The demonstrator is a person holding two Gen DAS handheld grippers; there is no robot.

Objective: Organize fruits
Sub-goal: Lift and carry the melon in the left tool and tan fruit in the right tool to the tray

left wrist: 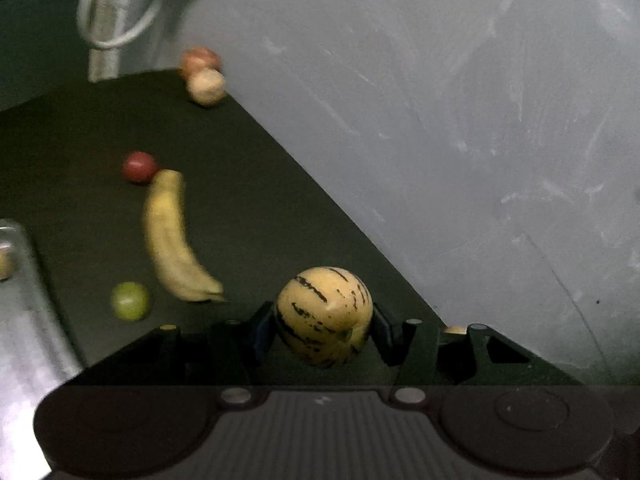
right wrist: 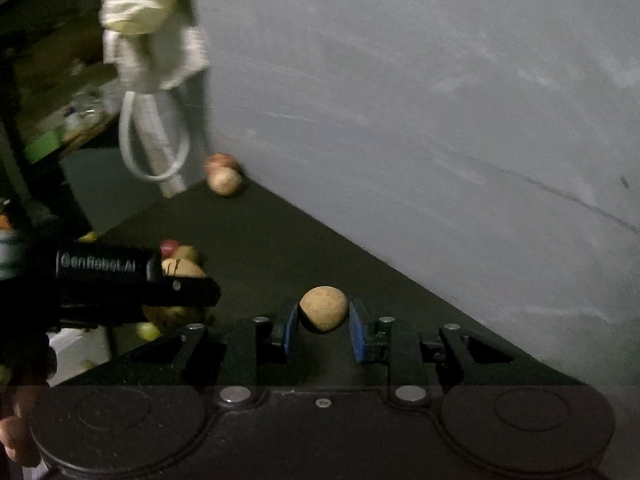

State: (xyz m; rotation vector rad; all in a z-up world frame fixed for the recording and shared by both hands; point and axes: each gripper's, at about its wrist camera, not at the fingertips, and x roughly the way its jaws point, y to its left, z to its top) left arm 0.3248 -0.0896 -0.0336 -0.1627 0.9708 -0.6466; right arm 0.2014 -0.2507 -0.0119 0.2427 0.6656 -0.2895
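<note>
My left gripper (left wrist: 324, 328) is shut on a yellow melon with dark stripes (left wrist: 324, 312), held above the dark table (left wrist: 240, 184). A banana (left wrist: 172, 240), a red fruit (left wrist: 138, 166), a green fruit (left wrist: 130, 301) and two tan and orange fruits (left wrist: 204, 76) lie on the table. My right gripper (right wrist: 324, 326) is shut on a small round tan fruit (right wrist: 323, 309). In the right wrist view the left gripper's body (right wrist: 120, 280) shows at the left, with the striped melon (right wrist: 182, 268) in it.
A grey wall (left wrist: 440, 120) runs along the table's right side. A metal tray edge (left wrist: 24, 300) lies at the left. A white looped cable (right wrist: 154, 140) and a cloth (right wrist: 148, 20) hang at the back left. Two fruits (right wrist: 224, 176) sit in the far corner.
</note>
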